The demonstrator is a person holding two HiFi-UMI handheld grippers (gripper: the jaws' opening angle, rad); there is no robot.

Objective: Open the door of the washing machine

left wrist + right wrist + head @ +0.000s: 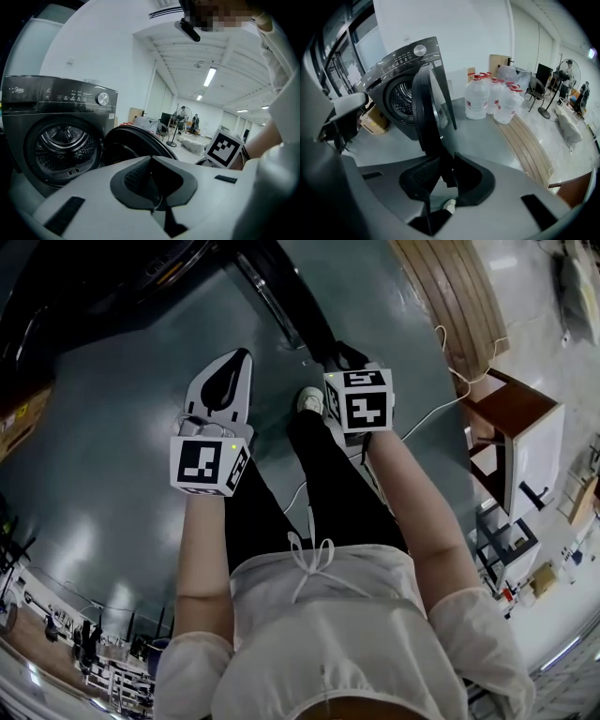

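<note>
**Our right gripper [440, 180] clamps the open door's [426, 108] edge.**
The door stands swung wide out from the washer [401, 70], edge-on in the right gripper view, with our right jaws closed on its dark rim. Our left gripper [151, 183] hangs over the grey floor [112, 456], jaws pressed together with nothing between them. The drum [63, 140] shows through the opening, and water bottles [487, 96] stand near the washer.
</note>
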